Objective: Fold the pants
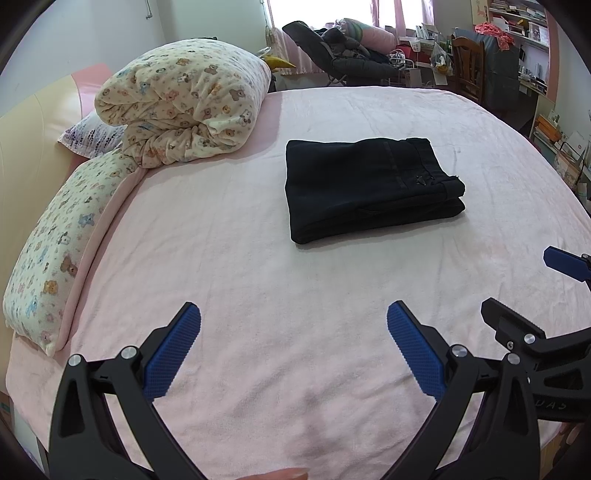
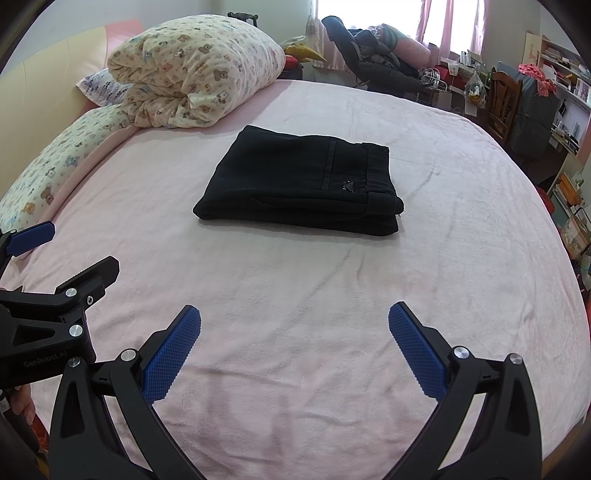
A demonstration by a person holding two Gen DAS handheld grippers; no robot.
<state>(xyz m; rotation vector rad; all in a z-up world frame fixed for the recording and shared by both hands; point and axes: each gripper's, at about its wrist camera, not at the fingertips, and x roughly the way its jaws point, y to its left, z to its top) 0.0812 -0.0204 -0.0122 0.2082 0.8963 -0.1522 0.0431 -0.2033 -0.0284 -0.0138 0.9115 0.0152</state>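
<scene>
Dark navy pants (image 1: 373, 184) (image 2: 303, 181) lie folded into a compact rectangle on the pink bed sheet (image 1: 258, 295) (image 2: 332, 295), waistband at the right. My left gripper (image 1: 293, 321) is open, held well short of the pants with nothing between its blue pads. My right gripper (image 2: 294, 321) is also open and empty, back from the near edge of the pants. The right gripper (image 1: 524, 291) shows at the right edge of the left wrist view. The left gripper (image 2: 70, 254) shows at the left edge of the right wrist view.
A rolled bear-print duvet (image 1: 184, 99) (image 2: 199, 70) and a matching pillow (image 1: 55, 251) (image 2: 48, 173) sit at the bed's left. Beyond the bed stand a dark recliner with clothes (image 1: 340, 48), a wooden chair (image 1: 469, 62) and cluttered shelves (image 1: 524, 33).
</scene>
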